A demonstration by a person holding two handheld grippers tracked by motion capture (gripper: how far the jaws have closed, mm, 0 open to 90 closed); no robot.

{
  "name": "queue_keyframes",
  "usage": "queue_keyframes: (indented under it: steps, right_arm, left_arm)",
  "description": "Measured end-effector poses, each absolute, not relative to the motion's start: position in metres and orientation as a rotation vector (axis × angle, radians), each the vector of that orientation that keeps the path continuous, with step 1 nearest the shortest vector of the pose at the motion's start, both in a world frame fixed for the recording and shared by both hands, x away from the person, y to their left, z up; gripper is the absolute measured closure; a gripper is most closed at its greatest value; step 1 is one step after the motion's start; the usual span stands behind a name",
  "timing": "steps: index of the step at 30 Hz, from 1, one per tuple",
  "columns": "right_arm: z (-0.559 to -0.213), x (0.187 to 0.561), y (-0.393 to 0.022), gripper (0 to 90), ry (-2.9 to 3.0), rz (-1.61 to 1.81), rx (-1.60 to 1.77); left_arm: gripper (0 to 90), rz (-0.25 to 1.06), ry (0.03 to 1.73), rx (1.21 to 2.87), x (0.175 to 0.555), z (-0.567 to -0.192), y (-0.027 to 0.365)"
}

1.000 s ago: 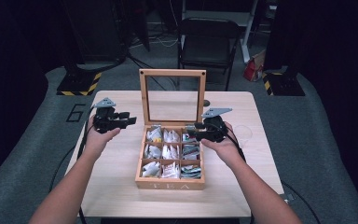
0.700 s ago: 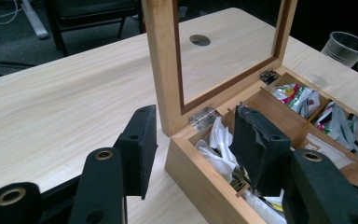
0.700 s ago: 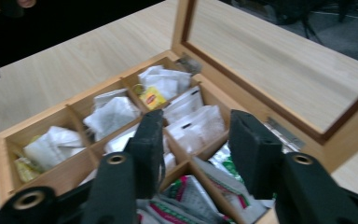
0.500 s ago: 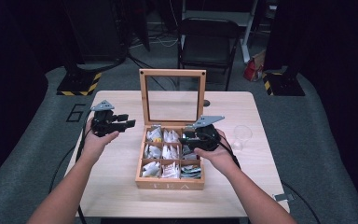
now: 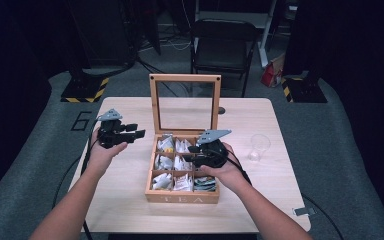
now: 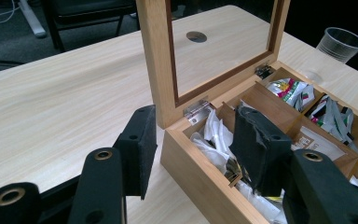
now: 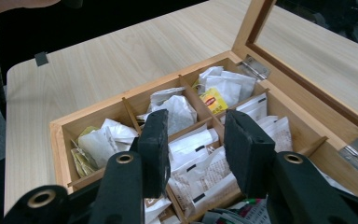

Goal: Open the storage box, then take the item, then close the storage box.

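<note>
From the high view, the wooden tea box sits mid-bench with its glass lid standing upright at the 12 o'clock edge, its six compartments stuffed with tea bags. The left gripper hangs at 9 o'clock of the box, above the bare bench, well clear of it. The right gripper hovers over the box's right-hand compartments, pointing toward 9 o'clock. A clear plastic cup stands at 3 o'clock of the box, apart from it.

The left gripper view brings out what the high view hides: the metal hinge at the lid's foot, a round hole in the bench seen through the glass, and the left fingers standing apart with nothing between them, one over the bench, the other over the box's corner compartment.

The right gripper view looks down into the box from close above. Printed white sachets and a yellow-labelled bag show there. The right fingers have just been closing, yet stand apart above the middle compartments, with no sachet pinched between them.
</note>
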State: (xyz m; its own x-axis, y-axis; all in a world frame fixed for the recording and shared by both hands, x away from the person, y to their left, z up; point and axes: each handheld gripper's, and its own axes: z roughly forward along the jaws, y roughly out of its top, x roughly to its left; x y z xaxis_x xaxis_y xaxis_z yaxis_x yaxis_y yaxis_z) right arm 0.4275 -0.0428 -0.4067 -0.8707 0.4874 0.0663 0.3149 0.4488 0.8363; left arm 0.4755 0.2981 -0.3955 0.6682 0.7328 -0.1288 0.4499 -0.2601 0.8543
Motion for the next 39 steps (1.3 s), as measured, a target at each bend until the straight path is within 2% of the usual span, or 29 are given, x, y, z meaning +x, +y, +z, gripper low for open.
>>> queue_keyframes:
  steps: [15, 26, 39]
  right_arm:
    - [-0.416, 0.429, -0.03, 61.6, 2.571, 1.411, 0.655]
    - [-0.419, 0.423, -0.019, 67.4, 2.638, 1.417, 0.612]
    - [-0.433, 0.415, 0.004, 68.2, 2.723, 1.396, 0.555]
  left_arm:
    - [49.8, 0.358, 0.927, 1.901, 0.474, -0.396, 0.3]
    - [49.8, 0.355, 0.93, 1.907, 0.474, -0.398, 0.299]
    - [48.5, 0.356, 0.929, 1.906, 0.473, -0.399, 0.299]
